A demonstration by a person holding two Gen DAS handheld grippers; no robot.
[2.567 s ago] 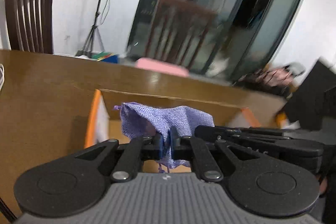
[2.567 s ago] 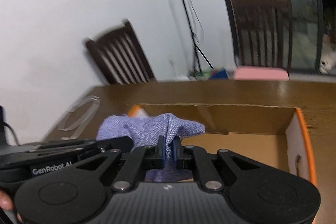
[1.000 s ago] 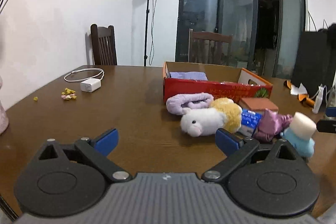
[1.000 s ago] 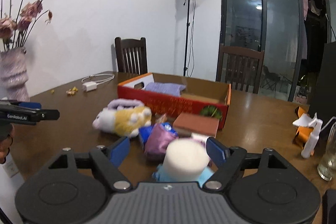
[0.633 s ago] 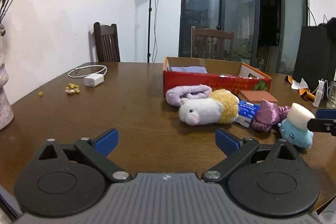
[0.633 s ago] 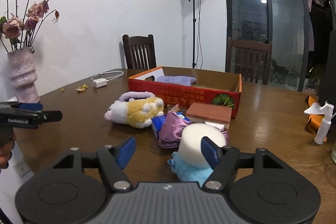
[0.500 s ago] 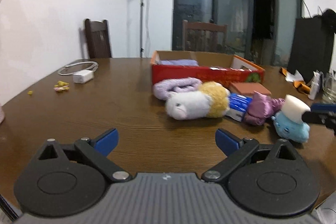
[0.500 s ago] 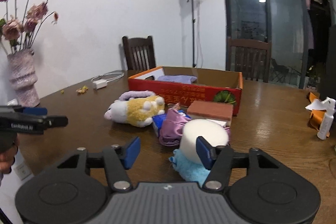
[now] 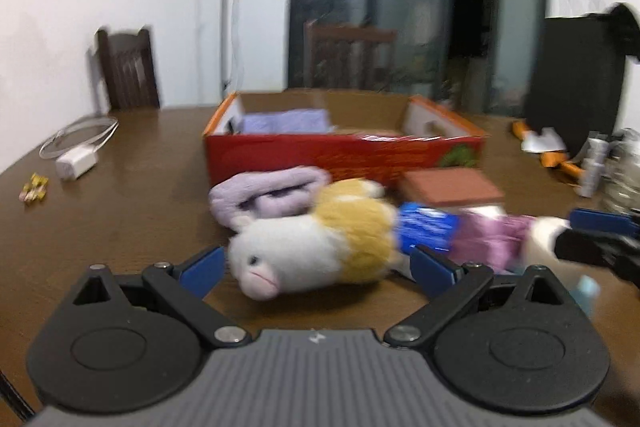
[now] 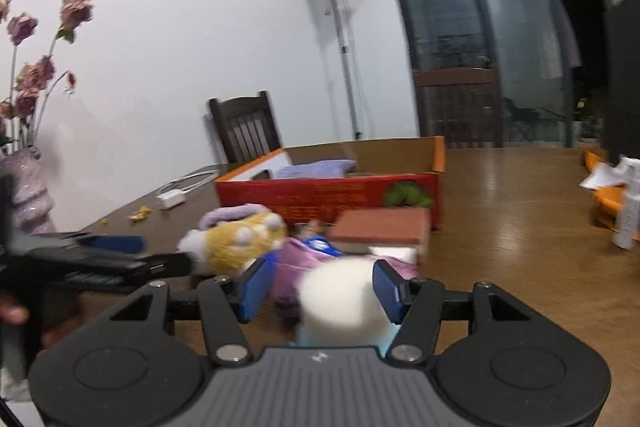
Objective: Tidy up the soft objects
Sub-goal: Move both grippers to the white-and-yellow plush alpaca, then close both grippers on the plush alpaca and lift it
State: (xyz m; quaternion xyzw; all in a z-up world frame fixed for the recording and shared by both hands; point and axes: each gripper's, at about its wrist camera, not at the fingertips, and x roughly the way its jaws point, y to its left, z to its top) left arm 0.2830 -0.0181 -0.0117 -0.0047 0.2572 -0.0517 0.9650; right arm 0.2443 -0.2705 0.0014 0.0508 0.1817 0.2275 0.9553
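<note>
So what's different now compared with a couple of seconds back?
Both tools let go of the purple cloth, which now lies in the red box, and pulled back. Now the left tool has come up around the white and yellow plush, and the right tool has narrowed around the white foam toy. The other soft things stayed put.

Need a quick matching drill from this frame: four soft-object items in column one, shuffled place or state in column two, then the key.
Column one:
1. lavender cloth
2. white and yellow plush
3. white foam cylinder
4. brown block

Column two:
A. on the table, between the left gripper's open fingers
B. lying inside the red box
C. between the right gripper's blue fingers
D. on the table, just in front of the red box's wall

Pairs: 1-B, 2-A, 3-C, 4-D
</note>
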